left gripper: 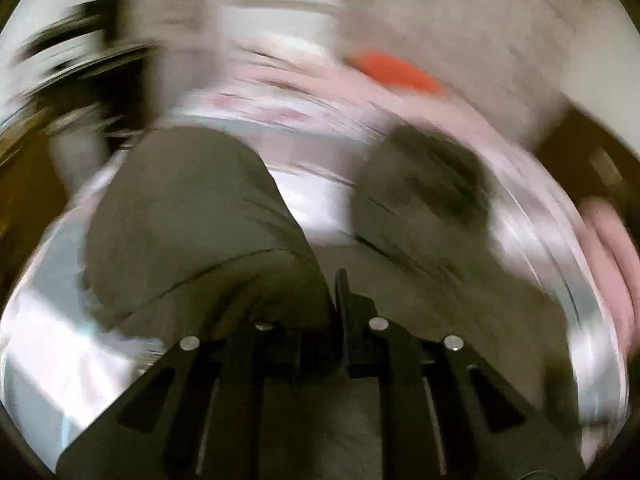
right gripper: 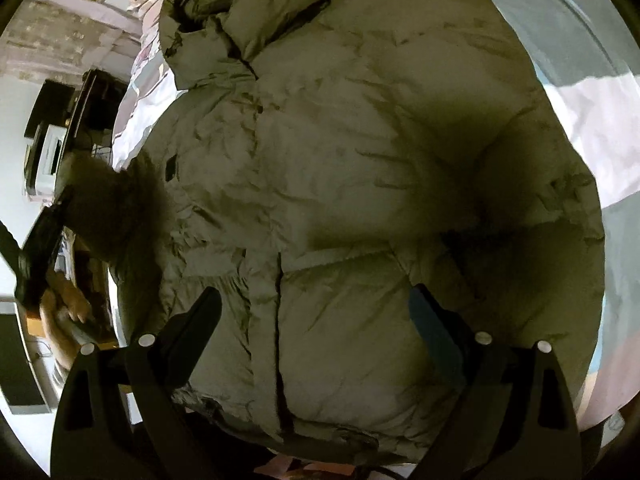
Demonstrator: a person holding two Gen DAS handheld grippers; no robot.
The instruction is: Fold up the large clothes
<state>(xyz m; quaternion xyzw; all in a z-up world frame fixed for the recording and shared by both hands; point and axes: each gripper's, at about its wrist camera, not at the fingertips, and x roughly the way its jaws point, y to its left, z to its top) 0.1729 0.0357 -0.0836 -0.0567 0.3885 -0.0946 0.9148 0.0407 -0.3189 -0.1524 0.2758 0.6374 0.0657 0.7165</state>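
I judge the fold barely begun: the olive puffer jacket point(right gripper: 340, 184) lies spread front-up on the pale bedspread point(right gripper: 600, 112), its body flat and open below my right gripper point(right gripper: 316, 312), the hood point(right gripper: 240, 16) far ahead of those jaws and the closed front seam running between them. No panel looks turned over the body yet. The one sleeve point(right gripper: 132, 208) off to the left of my right jaws seems lifted clear of the bed, though the blur there hides how it is held.

My right jaws stand wide apart over the lower front of the jacket, with nothing between the pads that I can see pressed.

My left gripper point(left gripper: 340, 292) is nearly shut, its fingers drawn together in the middle of a badly smeared view; padded olive cloth bulges just ahead and to both sides of them, and I take it I have a pinch of it, likely the sleeve, but cannot see this for sure
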